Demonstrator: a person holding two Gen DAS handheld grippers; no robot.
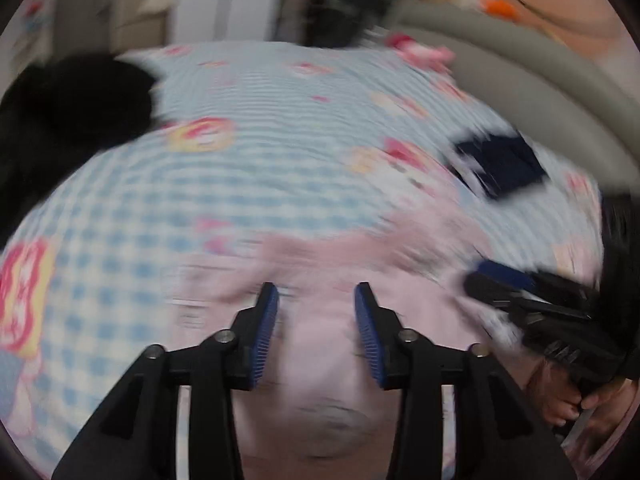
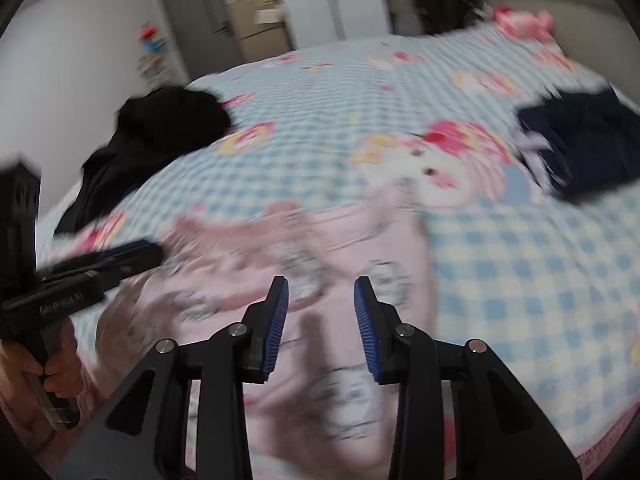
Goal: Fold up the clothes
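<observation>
Pink garment [image 2: 332, 264] lies on bed [image 2: 520, 272], directly under both grippers. Left gripper [image 1: 316, 320] and right gripper [image 2: 321, 320] jaws wide, empty. Long axis too blurred to tell.

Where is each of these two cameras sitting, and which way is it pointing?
Left wrist view: sits on the left gripper, looks forward over a pink garment on the checked bedspread; the right gripper and a hand show at right.
Right wrist view: sits on the right gripper, same direction; the left gripper and a hand show at left.
Shared: pink garment, bedspread, black clothing, dark navy garment.
</observation>
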